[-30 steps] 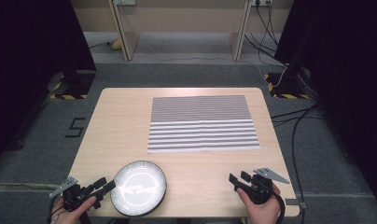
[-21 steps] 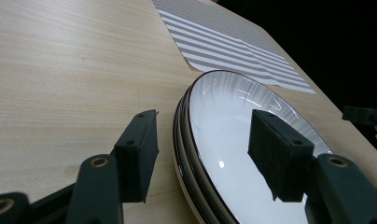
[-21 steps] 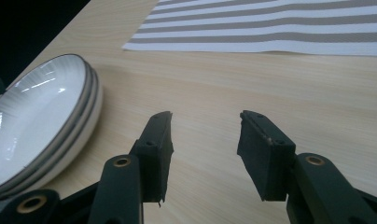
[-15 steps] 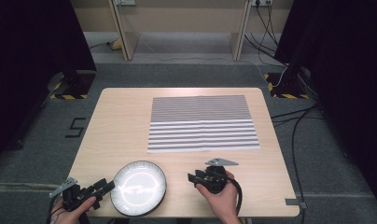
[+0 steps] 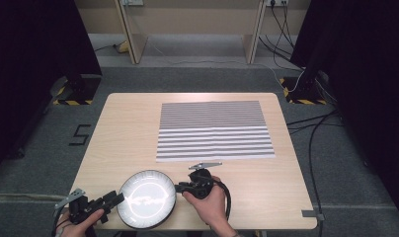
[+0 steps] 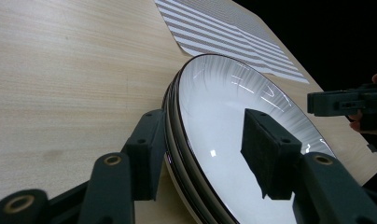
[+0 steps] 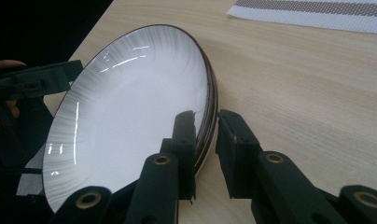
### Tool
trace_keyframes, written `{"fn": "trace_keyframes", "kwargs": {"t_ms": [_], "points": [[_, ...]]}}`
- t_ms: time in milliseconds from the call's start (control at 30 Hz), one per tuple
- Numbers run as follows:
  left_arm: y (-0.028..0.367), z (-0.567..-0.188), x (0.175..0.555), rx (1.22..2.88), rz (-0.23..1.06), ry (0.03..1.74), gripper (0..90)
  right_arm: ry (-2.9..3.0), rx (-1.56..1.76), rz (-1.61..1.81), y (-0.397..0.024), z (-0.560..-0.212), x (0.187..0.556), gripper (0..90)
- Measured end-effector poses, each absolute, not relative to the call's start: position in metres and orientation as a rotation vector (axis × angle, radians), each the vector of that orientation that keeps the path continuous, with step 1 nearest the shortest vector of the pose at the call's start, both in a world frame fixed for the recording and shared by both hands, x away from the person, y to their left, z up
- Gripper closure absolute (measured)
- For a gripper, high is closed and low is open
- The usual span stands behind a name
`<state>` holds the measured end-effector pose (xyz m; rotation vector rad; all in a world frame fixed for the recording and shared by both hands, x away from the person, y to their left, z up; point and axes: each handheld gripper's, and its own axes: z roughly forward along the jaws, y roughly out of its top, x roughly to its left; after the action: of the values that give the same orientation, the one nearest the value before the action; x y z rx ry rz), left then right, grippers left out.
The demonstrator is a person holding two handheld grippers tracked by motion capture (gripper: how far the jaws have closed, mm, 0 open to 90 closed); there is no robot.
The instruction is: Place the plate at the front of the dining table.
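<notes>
Both tools (image 5: pixel 116 199) (image 5: pixel 179 187) astride plate (image 5: pixel 147 197) rim (opposite sides)

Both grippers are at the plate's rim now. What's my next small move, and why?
Probably finish closing both. The left gripper and right gripper each straddle the plate rim; their jaws have just been closing, yet gaps still show at the pads. Lift only afterwards.

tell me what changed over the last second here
The right gripper slid left along the table's near edge, from the right corner to the right rim of the round white plate with a dark rim. Its jaws have been closing and now straddle that rim. The left gripper kept its place at the left rim, jaws closing too. The plate, the striped placemat and the wooden table stayed put.
</notes>
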<state>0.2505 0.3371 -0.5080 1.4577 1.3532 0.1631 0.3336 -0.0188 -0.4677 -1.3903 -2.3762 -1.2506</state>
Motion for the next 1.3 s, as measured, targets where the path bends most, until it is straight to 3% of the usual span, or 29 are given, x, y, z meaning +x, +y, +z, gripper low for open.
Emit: {"fn": "trace_keyframes", "kwargs": {"t_ms": [500, 933, 1300], "points": [[0.333, -0.507, 0.25, 1.474, 0.155, 1.353, 50.5, -2.39, -1.411, -1.158, -0.006, -0.469, 0.334, 84.6], [0.33, -0.5, 0.246, 1.543, 0.201, 1.394, 60.6, -2.53, -1.44, -1.146, 0.007, -0.465, 0.323, 84.9], [0.334, -0.499, 0.245, 1.564, 0.186, 1.422, 63.8, -2.536, -1.449, -1.164, 0.013, -0.468, 0.324, 84.7]]}}
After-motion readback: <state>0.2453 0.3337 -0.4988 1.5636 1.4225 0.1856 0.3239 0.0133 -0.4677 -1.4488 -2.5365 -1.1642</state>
